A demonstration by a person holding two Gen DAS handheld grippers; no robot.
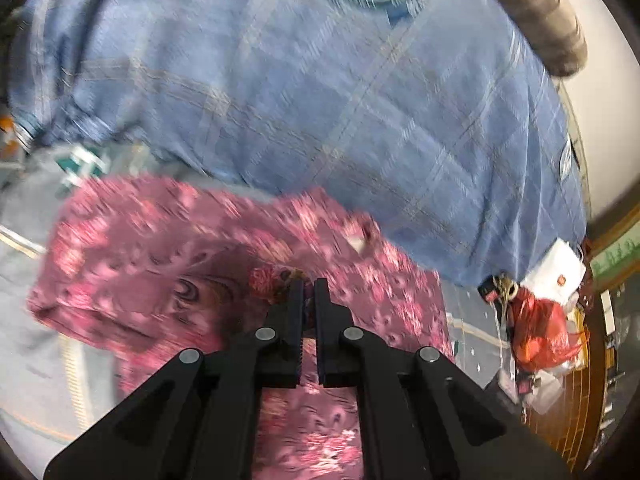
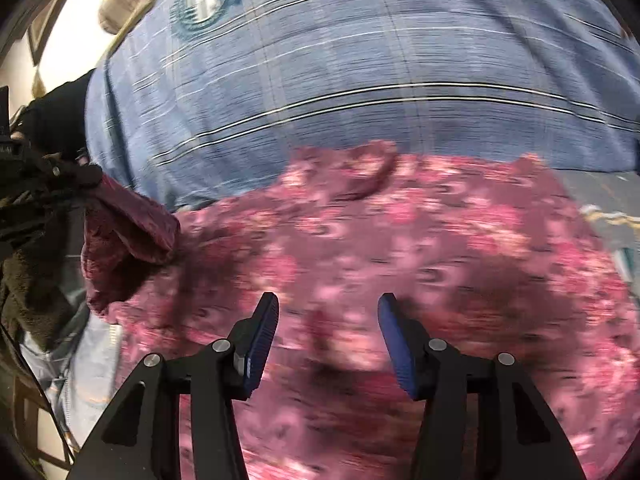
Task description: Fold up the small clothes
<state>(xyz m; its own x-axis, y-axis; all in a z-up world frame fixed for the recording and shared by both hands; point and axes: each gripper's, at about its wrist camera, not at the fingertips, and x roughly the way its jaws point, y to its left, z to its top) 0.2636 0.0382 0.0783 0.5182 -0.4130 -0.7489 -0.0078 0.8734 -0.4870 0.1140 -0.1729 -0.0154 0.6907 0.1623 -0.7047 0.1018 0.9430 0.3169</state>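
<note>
1. The pink garment (image 1: 168, 264), a floral-patterned cloth, lies spread over a blue plaid sheet (image 1: 360, 100) that covers the work surface.
2. The left gripper (image 1: 308, 284) has its jaws pressed together on a bunched fold of the pink garment; a small knot of fabric shows right at the tips.
3. In the left wrist view the cloth runs from under the gripper away to the left, with one edge doubled over itself.
4. The right gripper (image 2: 328, 304) hangs over the middle of the garment (image 2: 400, 240) with its jaws standing apart, and nothing is between them.
5. Its blue fingers (image 2: 264, 336) are clear of the cloth as far as the blurred picture shows.
6. At the left edge of the right wrist view, the left gripper (image 2: 86, 176) appears beside a dark fuzzy sleeve (image 2: 24, 280), with a corner of the garment lifted from the sheet up to its tip.
7. The lifted corner shows the darker, plainer reverse side of the fabric.
8. A round teal emblem (image 2: 204, 0) is printed on the sheet (image 2: 360, 60) near its far side.
9. A brown bolster (image 1: 536, 12) lies at the far edge of the sheet.
10. Off the sheet's right end in the left wrist view sit a red bag (image 1: 540, 332) and a white box (image 1: 556, 276).
11. Both views are smeared by motion, so fine folds cannot be told.
</note>
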